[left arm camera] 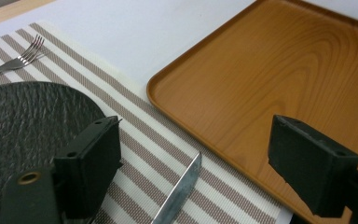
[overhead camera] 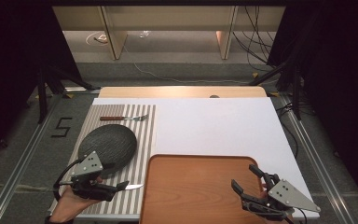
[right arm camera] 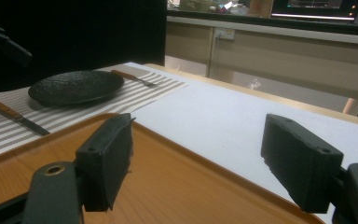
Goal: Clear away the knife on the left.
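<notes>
the left gripper point(left arm camera: 193, 154) stands wide open, a knife point(left arm camera: 179, 191) lying between its jaws. the right gripper point(right arm camera: 198, 163) is wide open too, empty above the tray point(right arm camera: 177, 186).

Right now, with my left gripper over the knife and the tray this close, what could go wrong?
The knife lies flat on the striped placemat, so the open left gripper may skid off its thin blade or drag the mat. The blade points at the wooden tray, whose rim could catch it. The dark plate sits close beside, easy to bump.
</notes>
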A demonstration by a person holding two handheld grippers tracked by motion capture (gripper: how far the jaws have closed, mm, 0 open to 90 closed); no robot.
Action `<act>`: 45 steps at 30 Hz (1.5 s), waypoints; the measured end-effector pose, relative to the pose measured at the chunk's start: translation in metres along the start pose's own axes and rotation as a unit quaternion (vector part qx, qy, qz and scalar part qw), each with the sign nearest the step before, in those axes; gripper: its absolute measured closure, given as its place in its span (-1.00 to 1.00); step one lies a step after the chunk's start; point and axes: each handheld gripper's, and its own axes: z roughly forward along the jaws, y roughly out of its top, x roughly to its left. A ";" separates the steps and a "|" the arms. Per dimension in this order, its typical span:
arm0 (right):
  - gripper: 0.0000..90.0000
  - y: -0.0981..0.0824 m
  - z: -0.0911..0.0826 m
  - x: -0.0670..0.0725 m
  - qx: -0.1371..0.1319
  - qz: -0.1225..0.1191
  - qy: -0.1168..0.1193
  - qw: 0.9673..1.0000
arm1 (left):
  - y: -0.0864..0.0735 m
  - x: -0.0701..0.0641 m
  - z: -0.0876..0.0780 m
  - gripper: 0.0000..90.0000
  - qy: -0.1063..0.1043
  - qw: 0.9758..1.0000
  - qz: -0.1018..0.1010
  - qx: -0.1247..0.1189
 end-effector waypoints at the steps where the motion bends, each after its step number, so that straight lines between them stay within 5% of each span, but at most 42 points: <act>1: -0.42 0.000 0.000 0.000 0.000 0.000 0.000 1.000 | 0.000 0.000 0.000 -0.62 -0.001 1.000 0.000 0.004; 15: -0.42 0.000 0.000 0.000 0.000 -0.001 -0.001 1.000 | -0.008 0.008 -0.002 -0.60 0.015 0.998 0.003 0.058; 26: -0.42 0.000 0.000 0.000 0.000 0.000 -0.002 1.000 | -0.018 0.016 -0.002 -0.54 0.007 0.996 -0.001 0.086; 45: -0.42 0.000 0.000 0.000 0.000 0.000 -0.001 1.000 | -0.032 0.026 0.002 -0.43 0.011 0.987 -0.012 0.162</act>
